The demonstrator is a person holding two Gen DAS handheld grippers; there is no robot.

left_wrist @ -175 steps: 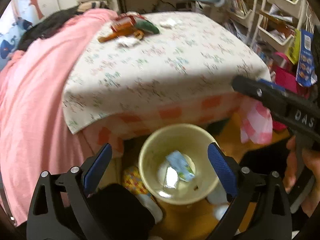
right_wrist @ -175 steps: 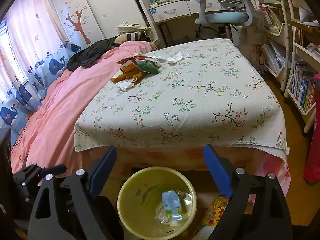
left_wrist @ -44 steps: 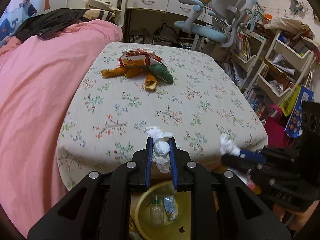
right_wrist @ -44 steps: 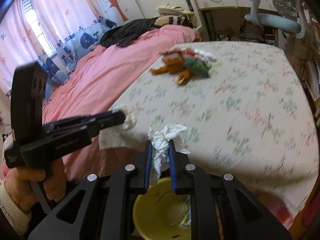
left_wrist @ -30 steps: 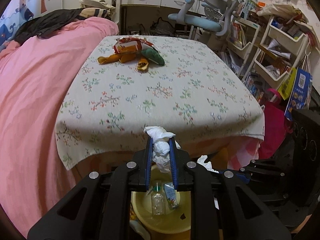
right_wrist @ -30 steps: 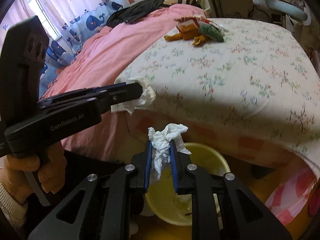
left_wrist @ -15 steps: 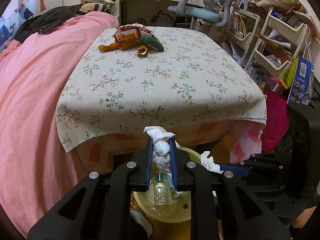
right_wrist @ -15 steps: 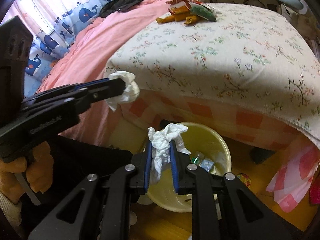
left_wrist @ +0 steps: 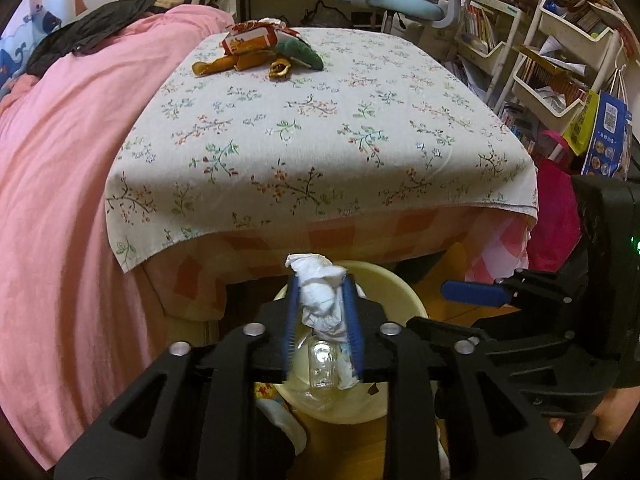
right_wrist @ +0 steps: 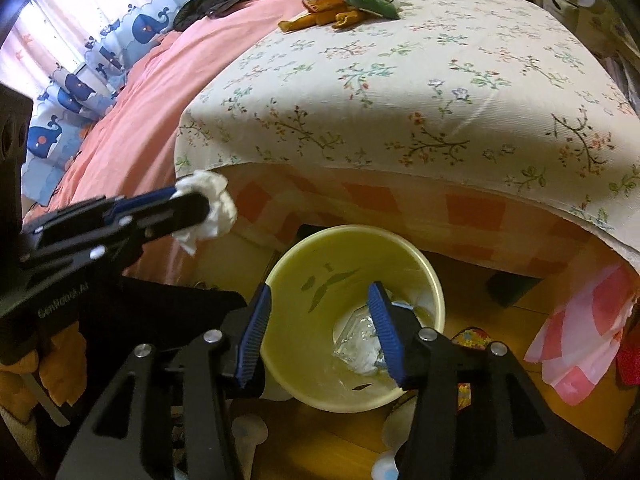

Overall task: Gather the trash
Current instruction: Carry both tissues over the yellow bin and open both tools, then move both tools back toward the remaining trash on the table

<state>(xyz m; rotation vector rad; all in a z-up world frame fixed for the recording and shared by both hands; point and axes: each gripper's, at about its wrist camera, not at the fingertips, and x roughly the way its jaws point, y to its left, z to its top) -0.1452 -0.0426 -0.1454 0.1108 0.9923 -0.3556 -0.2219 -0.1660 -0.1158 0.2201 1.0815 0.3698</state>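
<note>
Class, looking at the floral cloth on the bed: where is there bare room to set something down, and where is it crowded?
Bare: the floral cloth from its near edge up to the wrapper pile. Crowded: that far corner, beside the pink blanket.

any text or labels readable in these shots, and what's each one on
"GenRobot.AI": blurred, white letters on the black body of the left gripper, right wrist view.
Blue and yellow package hanging by the shelves: print and a code square, too small to read.
Red and white snack wrapper on the floral cloth: lettering too blurred.
Book spines on the shelves: unreadable.
Nothing else carries readable text.
</note>
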